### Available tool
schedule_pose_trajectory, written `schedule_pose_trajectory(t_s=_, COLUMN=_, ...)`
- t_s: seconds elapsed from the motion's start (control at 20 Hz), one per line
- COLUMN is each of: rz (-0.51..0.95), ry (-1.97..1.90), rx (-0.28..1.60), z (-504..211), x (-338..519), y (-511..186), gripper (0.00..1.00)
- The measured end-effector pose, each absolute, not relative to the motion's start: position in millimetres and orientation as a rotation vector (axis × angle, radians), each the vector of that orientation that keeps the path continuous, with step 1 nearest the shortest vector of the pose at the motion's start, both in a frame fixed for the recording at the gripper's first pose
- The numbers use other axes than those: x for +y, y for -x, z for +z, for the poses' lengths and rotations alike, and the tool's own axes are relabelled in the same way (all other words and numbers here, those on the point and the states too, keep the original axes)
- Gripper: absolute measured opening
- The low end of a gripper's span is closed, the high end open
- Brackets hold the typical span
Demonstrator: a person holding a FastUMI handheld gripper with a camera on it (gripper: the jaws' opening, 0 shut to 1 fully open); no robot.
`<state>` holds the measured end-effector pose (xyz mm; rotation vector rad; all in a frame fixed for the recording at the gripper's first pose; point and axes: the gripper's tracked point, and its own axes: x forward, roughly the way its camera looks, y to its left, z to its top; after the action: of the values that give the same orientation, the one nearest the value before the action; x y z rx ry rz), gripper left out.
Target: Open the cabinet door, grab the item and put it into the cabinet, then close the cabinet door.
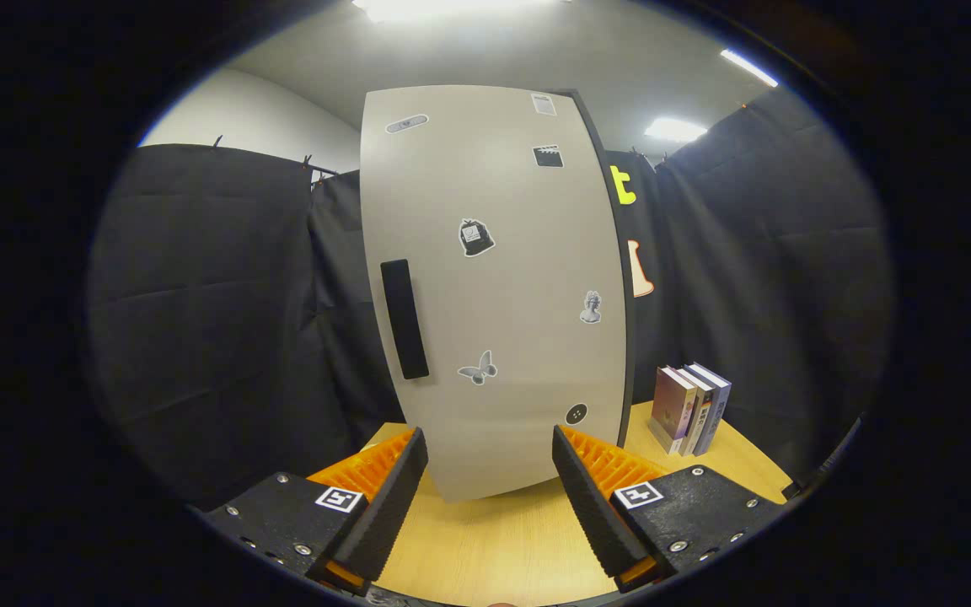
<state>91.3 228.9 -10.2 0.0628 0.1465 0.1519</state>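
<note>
**Cabinet door shut, gripper spread wide in front of it**

Start at your left: the black cloth wall (216,320) hangs in folds behind the counter, clipped along its top edge, with a pale wall and a lit ceiling above it.

Move in and you meet the cabinet (494,287), standing upright on the wooden counter (494,539) straight ahead of you. Its pale door is closed. On the left side of the door you have a dark upright handle (404,319), about halfway up. The rest of the door carries small stickers: an oval one near the top left, a butterfly (478,368) low in the middle, a bell-shaped one above it, a small bust toward the right edge, and a round dark one near the bottom right corner. A dark edge of the cabinet body runs down the right side of the door.

Your gripper (490,468) is held low over the counter with its fingers well apart and nothing between them; the bottom of the door sits just ahead of the gap, not touching either finger.

Further right, a small row of books (690,409) stands upright on the counter just beside the cabinet's right side, beyond your right finger. Behind the books the cloth wall goes on.
</note>
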Motion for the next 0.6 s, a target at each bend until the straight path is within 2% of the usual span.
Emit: schedule_pose_trajectory(t_s=0.6, rz=0.169, ry=-0.067, rx=0.135, z=-5.7, x=234.6, y=-90.7, gripper=0.93)
